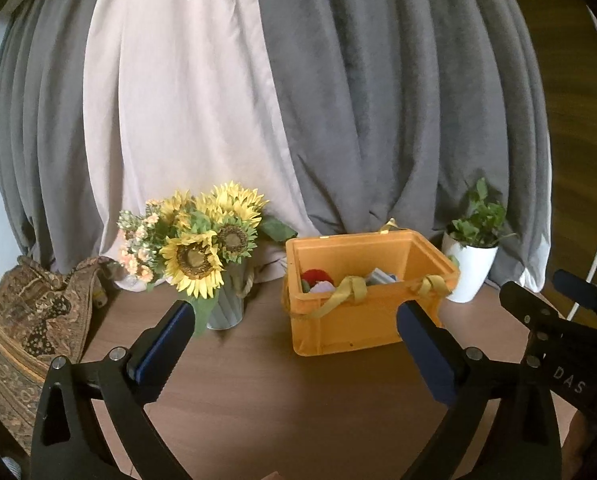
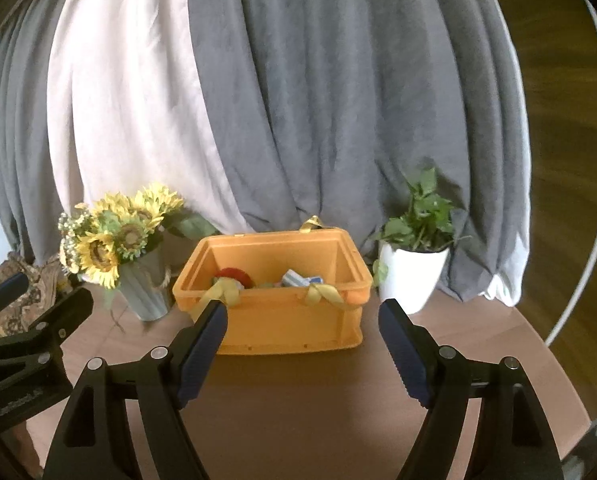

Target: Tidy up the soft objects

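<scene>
An orange plastic crate [image 1: 362, 322] [image 2: 290, 320] stands on the round wooden table, with yellow ribbons tied on its near rim. Inside lie soft things: a red one [image 1: 318, 278] [image 2: 234, 276], a white and blue one [image 1: 380, 277] [image 2: 300, 280], and others partly hidden. My left gripper [image 1: 296, 316] is open and empty, short of the crate and to its left. My right gripper [image 2: 302, 320] is open and empty, just in front of the crate. The right gripper's body shows at the right edge of the left wrist view [image 1: 566, 332].
A vase of sunflowers [image 1: 202, 248] [image 2: 118, 240] stands left of the crate. A white pot with a green plant [image 1: 472, 260] [image 2: 412, 264] stands to its right. A patterned fabric bag [image 1: 22, 320] lies at the far left. Grey and white curtains hang behind the table [image 2: 298, 400].
</scene>
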Demonstrator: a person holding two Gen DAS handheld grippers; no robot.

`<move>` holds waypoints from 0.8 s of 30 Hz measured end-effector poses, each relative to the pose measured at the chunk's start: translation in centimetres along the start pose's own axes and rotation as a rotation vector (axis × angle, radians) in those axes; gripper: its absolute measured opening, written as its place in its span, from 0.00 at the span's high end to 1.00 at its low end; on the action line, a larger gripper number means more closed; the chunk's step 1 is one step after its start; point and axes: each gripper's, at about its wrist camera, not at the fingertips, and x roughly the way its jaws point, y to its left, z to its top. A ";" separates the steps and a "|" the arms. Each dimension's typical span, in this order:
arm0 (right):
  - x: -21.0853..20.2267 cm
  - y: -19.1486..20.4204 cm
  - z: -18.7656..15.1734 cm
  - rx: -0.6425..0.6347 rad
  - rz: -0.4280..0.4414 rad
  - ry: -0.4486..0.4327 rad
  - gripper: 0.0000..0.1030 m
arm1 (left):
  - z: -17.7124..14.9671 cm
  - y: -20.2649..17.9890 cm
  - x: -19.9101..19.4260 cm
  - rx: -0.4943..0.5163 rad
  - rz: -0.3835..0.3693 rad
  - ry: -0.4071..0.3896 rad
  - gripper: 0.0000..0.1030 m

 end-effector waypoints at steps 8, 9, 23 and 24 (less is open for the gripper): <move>-4.9 -1.5 -1.3 0.012 -0.014 -0.024 0.23 | -1.6 -1.1 -5.2 -0.017 0.015 -0.018 0.00; -5.5 -1.7 -1.4 0.010 -0.016 -0.025 0.23 | -1.8 -1.3 -5.9 -0.020 0.018 -0.022 0.00; -14.9 -2.9 -4.7 -0.023 0.026 -0.068 0.20 | -5.0 -2.6 -15.8 -0.041 0.067 -0.062 0.00; -15.6 -2.9 -5.0 -0.025 0.025 -0.074 0.20 | -5.2 -2.7 -16.4 -0.040 0.065 -0.063 0.00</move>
